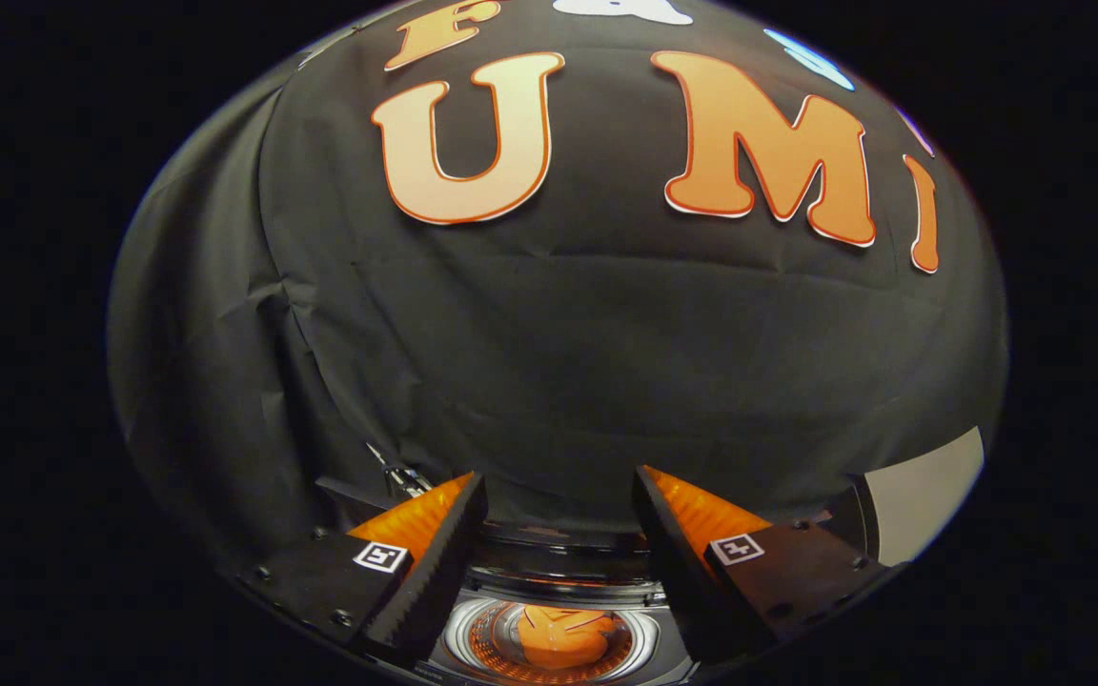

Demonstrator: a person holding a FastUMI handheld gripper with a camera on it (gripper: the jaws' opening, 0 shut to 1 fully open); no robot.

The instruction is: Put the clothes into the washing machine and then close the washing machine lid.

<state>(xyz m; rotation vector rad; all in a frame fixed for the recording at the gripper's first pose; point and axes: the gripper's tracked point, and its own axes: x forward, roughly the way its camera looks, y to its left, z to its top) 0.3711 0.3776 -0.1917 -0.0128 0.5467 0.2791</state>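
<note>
With the tongs (559, 514) wide and empty above the washer (559, 581) (orange clothes (559, 636) already inside), the unseen lid could get missed.

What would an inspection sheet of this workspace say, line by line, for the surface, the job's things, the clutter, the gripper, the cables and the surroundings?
Surface: pale flat panel beyond the fingers, to one side; what it is cannot be told.
Job's things: top-loading washing machine with shiny round metal drum, lid open, below and between the fingers; orange cloth item lying inside the drum.
Clutter: nothing seen.
Gripper: two-finger gripper open, fingers apart above the drum, holding nothing.
Cables: thin metal-ended part just beyond one finger; whether it is a cable cannot be told.
Surroundings: creased black cloth wall ahead of the fingers.
</note>
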